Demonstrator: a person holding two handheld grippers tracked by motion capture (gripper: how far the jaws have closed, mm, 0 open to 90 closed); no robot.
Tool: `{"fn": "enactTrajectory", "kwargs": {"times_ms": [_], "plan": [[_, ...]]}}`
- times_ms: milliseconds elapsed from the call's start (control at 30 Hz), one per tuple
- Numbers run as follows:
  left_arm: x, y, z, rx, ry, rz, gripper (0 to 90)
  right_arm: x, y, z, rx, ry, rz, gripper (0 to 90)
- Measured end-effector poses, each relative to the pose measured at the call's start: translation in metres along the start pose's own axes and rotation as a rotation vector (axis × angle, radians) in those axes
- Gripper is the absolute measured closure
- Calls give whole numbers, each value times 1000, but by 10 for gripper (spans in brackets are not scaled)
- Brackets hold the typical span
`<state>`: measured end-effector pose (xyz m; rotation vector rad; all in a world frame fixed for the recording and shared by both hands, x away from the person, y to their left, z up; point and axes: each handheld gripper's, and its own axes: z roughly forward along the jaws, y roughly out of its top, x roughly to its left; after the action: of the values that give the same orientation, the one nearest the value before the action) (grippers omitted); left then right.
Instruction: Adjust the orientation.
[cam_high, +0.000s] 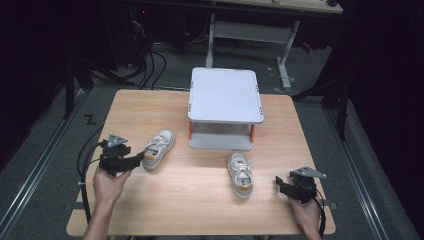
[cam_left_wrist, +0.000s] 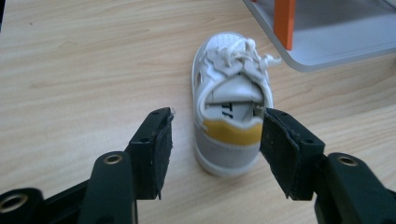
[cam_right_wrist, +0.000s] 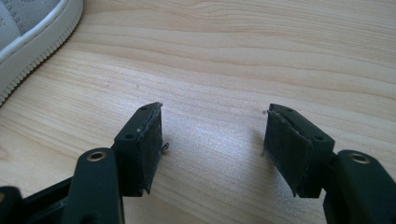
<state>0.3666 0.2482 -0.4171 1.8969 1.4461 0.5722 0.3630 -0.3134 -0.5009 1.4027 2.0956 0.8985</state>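
Note:
Two small grey-and-white shoes with yellow heel tabs lie on the wooden table (cam_high: 200, 200). The left shoe (cam_high: 159, 149) points away toward the back right, and my left gripper (cam_high: 138, 159) is at its heel. In the left gripper view the shoe (cam_left_wrist: 231, 88) has its heel between the jaws of the left gripper (cam_left_wrist: 215, 133). The right pad (cam_left_wrist: 275, 140) is at the heel's side, and the left pad (cam_left_wrist: 161, 149) stands apart from it. The right shoe (cam_high: 240, 174) lies near the middle. To its right is my right gripper (cam_high: 279, 184), open over bare wood (cam_right_wrist: 215, 126).
A white two-tier stand (cam_high: 225, 95) with orange posts sits at the table's back middle; its lower shelf edge (cam_left_wrist: 336, 51) lies just beyond the left shoe. The right shoe's sole edge (cam_right_wrist: 28, 32) is at the top left of the right gripper view. Dark floor and cables surround the table.

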Motion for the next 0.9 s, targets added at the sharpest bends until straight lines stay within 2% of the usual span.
{"fn": "enactTrajectory", "kwargs": {"times_ms": [133, 167, 200, 300, 367, 400, 533, 567, 700, 733, 833, 900], "plan": [[2, 11, 12, 30, -3, -5, 455, 0, 0, 0, 0, 1, -1, 368], [3, 16, 19, 55, -2, -1, 458, 0, 0, 0, 0, 1, -1, 368], [3, 16, 19, 55, -2, -1, 463, 0, 0, 0, 0, 1, -1, 368], [3, 21, 33, 93, 2, 17, 482, 0, 0, 0, 0, 3, -2, 368], [3, 22, 37, 109, 3, 17, 488, 0, 0, 0, 0, 3, -2, 368], [3, 22, 43, 133, 14, 31, 502, 0, 0, 0, 0, 4, -4, 368], [3, 21, 52, 164, 9, 55, 533, 0, 0, 0, 0, 4, -2, 367], [3, 21, 54, 170, 15, 64, 543, 0, 0, 0, 0, 4, -3, 368], [4, 21, 60, 182, -11, 49, 594, 0, 0, 0, -1, 5, -7, 367], [3, 22, 64, 192, -17, 56, 633, 0, 0, 0, -1, 5, -7, 367], [0, 22, 67, 198, -2, 76, 669, 0, 0, 0, -1, 5, -7, 367], [0, 23, 67, 202, 0, 75, 687, 0, 0, 0, -1, 5, -7, 367]]}}
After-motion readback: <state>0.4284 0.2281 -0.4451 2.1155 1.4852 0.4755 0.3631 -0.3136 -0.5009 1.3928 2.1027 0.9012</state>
